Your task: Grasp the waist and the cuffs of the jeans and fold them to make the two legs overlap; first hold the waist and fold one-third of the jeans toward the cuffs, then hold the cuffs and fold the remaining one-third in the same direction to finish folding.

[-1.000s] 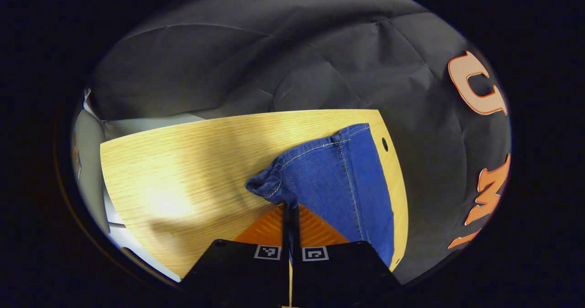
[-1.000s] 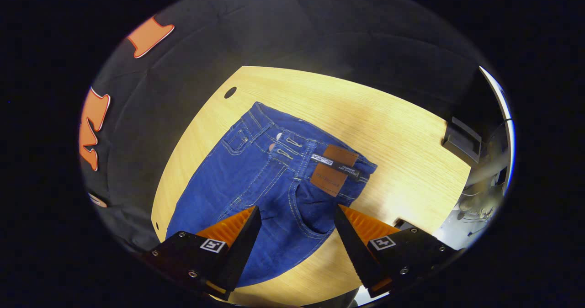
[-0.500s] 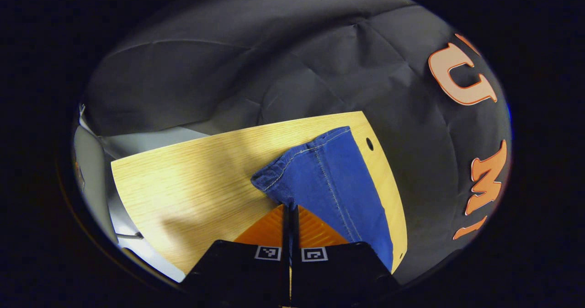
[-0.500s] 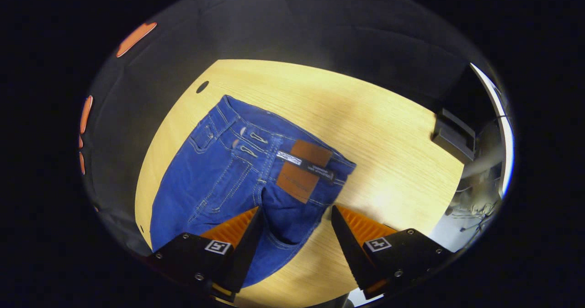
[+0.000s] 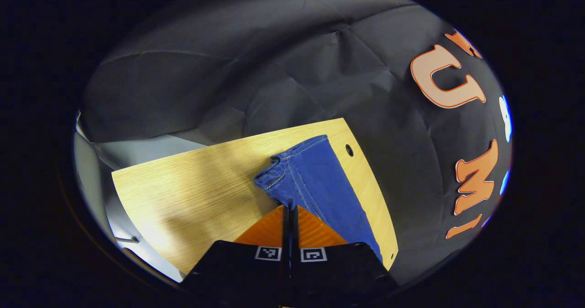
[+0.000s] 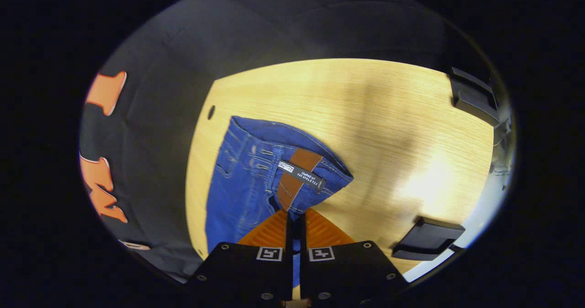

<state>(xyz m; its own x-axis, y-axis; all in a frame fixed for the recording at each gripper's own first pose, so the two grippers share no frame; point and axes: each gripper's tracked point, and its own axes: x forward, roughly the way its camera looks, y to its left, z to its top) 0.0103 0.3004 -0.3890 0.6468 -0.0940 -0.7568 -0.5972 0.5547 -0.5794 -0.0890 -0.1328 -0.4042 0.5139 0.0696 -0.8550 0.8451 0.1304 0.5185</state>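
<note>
Light wood-grain bench, also, lit in bright patches and crossed by soft shadows. Small dark round hole near one corner, likewise in the right gripper view. Two black clamp-like blocks at the bench edges: one at the far side, one at the near side. Creased black cloth wall behind. Pale grey surface beyond the far edge.
</note>
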